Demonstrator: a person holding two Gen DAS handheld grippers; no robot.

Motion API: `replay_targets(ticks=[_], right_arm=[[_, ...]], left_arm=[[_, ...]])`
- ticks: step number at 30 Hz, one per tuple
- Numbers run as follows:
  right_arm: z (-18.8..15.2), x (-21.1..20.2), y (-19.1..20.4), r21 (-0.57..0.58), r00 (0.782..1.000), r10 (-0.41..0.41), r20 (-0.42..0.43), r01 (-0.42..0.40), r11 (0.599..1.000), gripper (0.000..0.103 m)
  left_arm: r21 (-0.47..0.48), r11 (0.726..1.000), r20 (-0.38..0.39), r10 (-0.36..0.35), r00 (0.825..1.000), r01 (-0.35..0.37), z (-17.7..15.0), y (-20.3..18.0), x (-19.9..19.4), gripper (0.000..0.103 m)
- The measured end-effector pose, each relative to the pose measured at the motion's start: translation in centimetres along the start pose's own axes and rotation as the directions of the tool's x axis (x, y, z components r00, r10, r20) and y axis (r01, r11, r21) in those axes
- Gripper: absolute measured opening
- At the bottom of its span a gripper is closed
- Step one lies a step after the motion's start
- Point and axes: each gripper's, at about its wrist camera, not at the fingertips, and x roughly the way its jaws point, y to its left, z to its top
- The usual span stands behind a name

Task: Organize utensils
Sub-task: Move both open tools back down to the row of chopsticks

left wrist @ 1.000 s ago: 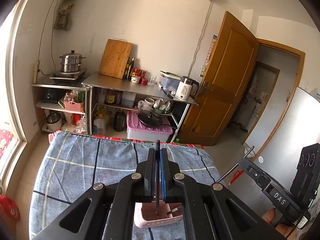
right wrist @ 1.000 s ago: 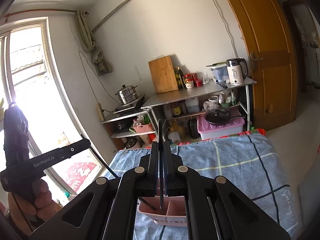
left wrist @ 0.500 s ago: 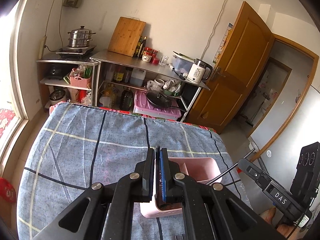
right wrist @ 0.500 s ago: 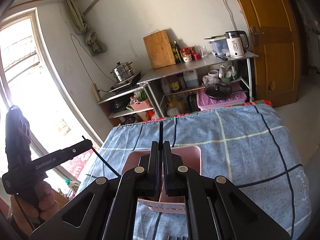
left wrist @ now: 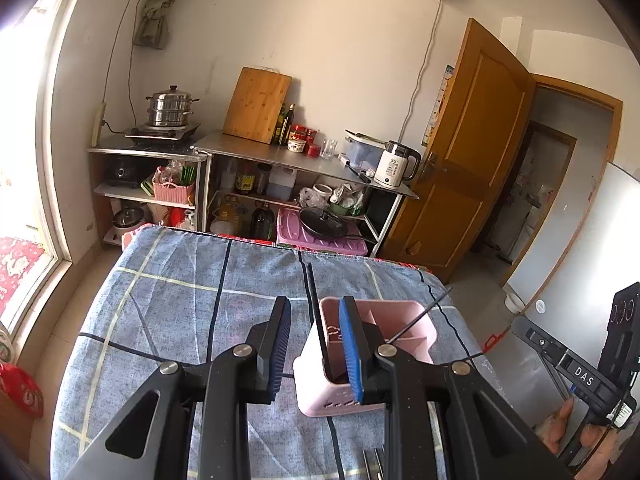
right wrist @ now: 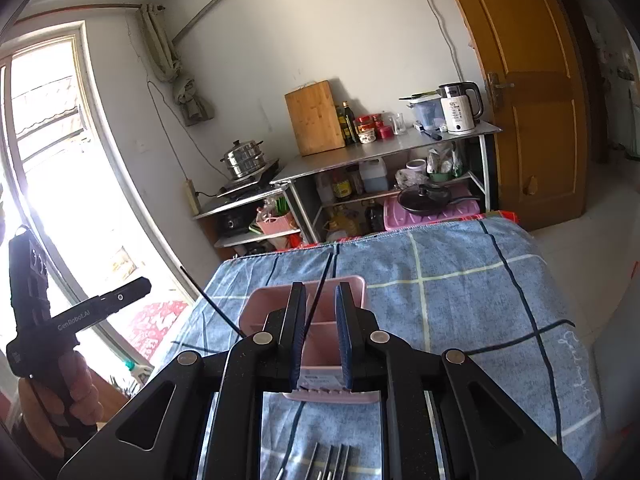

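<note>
Chopsticks stand in the pink plastic divided utensil caddy point(left wrist: 320, 390) on the blue checked tablecloth point(left wrist: 168, 304). The left gripper point(left wrist: 314, 344), just above the caddy's near left corner, has just been opening; its jaws stand narrowly apart, and a thin black chopstick point(left wrist: 316, 316) rises free between them, its lower end inside the caddy. The right gripper point(right wrist: 320, 332), over the caddy's near edge, has likewise just been opening to a narrow gap, with a second black chopstick point(right wrist: 318, 296) leaning loose between its pads. Near the caddy, several metal utensils point(right wrist: 330, 462) lie on the cloth.
</note>
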Motion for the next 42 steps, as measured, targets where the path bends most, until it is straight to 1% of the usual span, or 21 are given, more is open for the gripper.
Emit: replay_targets(ticks=[2,5,9,14,19,24,31,34,36,42], right_arm=[[-1.3,-1.1,-0.1,-0.011,1.0,-0.011,-0.009,0.011,1.0,0.016],[-3.7,-2.3,-0.3,-0.028,0.999,-0.022,-0.044,0.021,0.999,0.016],[-7.3,-3.3,-0.6,-0.044,0.994,-0.04,-0.102,0.036,0.998,0.016],[-11.3,-4.4,-0.8,-0.048,0.988,-0.046,-0.149,0.039,0.998,0.016],[-14.3,-4.5,-0.8,-0.049,0.978,-0.053,-0.202,0.044,0.998,0.016],[-15.9,-4.0,-1.1,-0.03,0.969,-0.044,-0.244,0.038,0.999,0.015],[-16.5,-2.8,-1.2,-0.032,0.961,-0.046,-0.274,0.039,0.999,0.014],[-16.7,-2.0,-1.3,-0.035,0.955,-0.05,-0.294,0.042,0.999,0.014],[-16.7,-1.3,-1.4,-0.035,0.951,-0.049,-0.306,0.04,0.999,0.014],[-16.8,1.0,-1.5,-0.039,0.938,-0.046,-0.344,0.035,0.999,0.013]], left_arm=[[0.015,1.0,0.0,-0.003,1.0,0.003,-1.6,-0.3,-1.0,0.025],[0.024,0.999,-0.014,-0.022,1.0,0.022,-4.2,-0.8,-1.9,0.025],[0.025,0.998,-0.054,-0.05,0.997,0.051,-8.7,-1.4,-2.6,0.025],[0.038,0.997,-0.11,-0.067,0.992,0.071,-14.1,-2.5,-3.2,0.025],[0.044,0.996,-0.16,-0.072,0.984,0.08,-17.6,-3.0,-3.5,0.025],[0.033,0.996,-0.201,-0.077,0.977,0.085,-19.0,-3.0,-2.9,0.025],[0.026,0.995,-0.245,-0.086,0.966,0.095,-19.4,-3.4,-1.3,0.025],[0.034,0.995,-0.272,-0.079,0.959,0.092,-19.5,-3.7,-0.2,0.025],[0.033,0.994,-0.289,-0.091,0.953,0.104,-19.5,-3.9,0.8,0.025],[0.025,0.993,-0.333,-0.097,0.938,0.112,-19.2,-4.1,3.5,0.025]])
